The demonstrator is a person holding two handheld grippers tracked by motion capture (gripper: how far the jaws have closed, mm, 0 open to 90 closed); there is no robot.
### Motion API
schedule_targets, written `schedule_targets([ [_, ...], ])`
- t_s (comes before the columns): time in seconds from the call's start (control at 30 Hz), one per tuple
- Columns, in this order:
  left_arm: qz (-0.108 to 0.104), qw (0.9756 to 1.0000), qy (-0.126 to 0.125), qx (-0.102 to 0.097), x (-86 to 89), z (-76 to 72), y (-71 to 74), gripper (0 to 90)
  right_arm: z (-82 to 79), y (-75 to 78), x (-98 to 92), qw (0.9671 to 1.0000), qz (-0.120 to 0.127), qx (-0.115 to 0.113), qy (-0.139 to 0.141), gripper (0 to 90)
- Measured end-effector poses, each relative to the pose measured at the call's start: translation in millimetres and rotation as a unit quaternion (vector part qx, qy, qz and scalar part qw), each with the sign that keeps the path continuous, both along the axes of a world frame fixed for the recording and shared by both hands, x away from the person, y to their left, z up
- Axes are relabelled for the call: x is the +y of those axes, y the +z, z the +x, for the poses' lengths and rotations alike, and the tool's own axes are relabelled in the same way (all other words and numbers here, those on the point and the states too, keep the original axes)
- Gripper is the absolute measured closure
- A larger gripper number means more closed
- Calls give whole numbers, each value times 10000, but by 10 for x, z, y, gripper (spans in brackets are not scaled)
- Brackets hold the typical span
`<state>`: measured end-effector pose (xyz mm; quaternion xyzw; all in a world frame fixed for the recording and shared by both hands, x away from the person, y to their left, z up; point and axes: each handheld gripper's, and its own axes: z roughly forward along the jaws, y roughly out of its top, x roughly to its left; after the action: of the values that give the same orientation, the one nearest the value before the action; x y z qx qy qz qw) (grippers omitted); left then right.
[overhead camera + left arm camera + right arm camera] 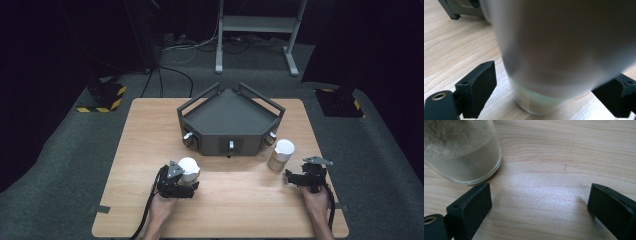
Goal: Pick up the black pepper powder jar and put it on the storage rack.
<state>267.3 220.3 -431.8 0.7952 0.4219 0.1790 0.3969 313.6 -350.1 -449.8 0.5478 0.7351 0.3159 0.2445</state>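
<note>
Your left gripper [186,181] has its jaws spread around a white-capped jar [189,170], a gap showing on the one side, so they are not pinching it. That jar stands on the wooden table [150,135] at about 7 o'clock from the dark tray [227,117]. Your right gripper [295,178] has its jaws spread wide over bare wood, with a second jar [281,155] at its 11 o'clock.

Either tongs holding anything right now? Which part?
Nothing held. The left tongs straddle a jar near its base, pads not touching. The right tongs are open.
</note>
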Motion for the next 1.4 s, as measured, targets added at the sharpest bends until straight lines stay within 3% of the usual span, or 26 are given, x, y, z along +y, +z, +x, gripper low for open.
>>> schedule_targets([
  [0.77,60,9997,160,-190,-155,-9,-30,289,0,0,0,10000,0,-2,-1,47],
  [1.07,178,9993,202,-255,-210,-48,-17,301,0,0,0,10000,1,-1,0,47],
  [1.4,25,9992,320,-250,-184,-71,35,303,0,0,-1,10000,-4,-1,2,47],
])
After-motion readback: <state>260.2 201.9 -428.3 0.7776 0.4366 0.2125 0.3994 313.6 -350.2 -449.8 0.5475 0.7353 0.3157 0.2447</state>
